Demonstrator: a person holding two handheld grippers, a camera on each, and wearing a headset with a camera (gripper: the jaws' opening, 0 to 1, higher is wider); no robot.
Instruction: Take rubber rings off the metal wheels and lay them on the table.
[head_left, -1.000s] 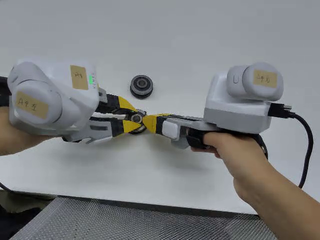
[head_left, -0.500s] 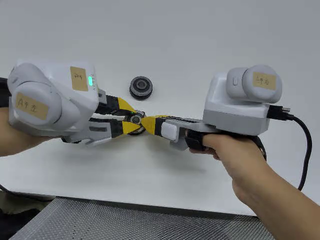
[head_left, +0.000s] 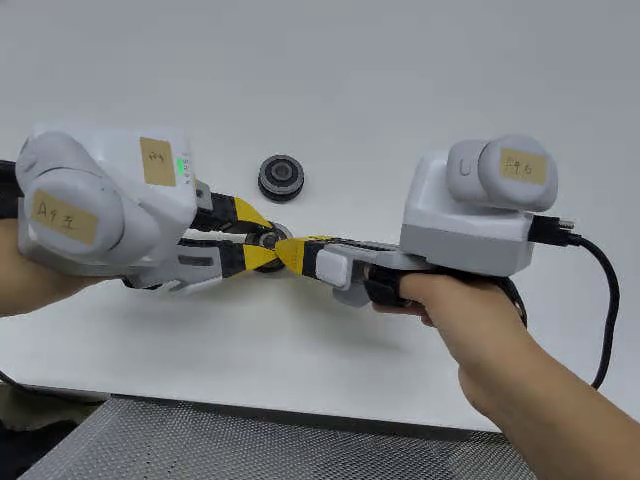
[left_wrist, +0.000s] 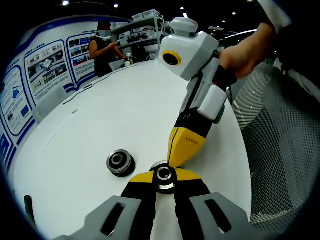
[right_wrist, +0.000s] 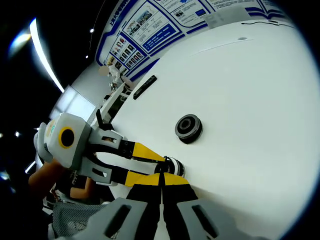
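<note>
My left gripper (head_left: 258, 246) is shut on a small metal wheel (left_wrist: 164, 176) with a black rubber ring, held between its yellow-tipped jaws just above the white table (head_left: 380, 90). My right gripper (head_left: 293, 251) comes in from the right with its jaws pressed together. Its yellow tips touch the held wheel's (right_wrist: 173, 167) rim, and I cannot tell whether they pinch the ring. In the left gripper view the right gripper (left_wrist: 175, 160) reaches down onto the wheel's far side. A second wheel (head_left: 281, 177) with its ring lies flat on the table behind the grippers.
The table's near edge (head_left: 300, 415) borders a grey mesh surface (head_left: 250, 445). A black cable (head_left: 605, 300) trails from the right gripper. A person (left_wrist: 103, 47) stands beyond the far side of the table, by wall posters.
My right gripper has slid a little left, so its tips now press into the held wheel. The left gripper and the second wheel have stayed put.
</note>
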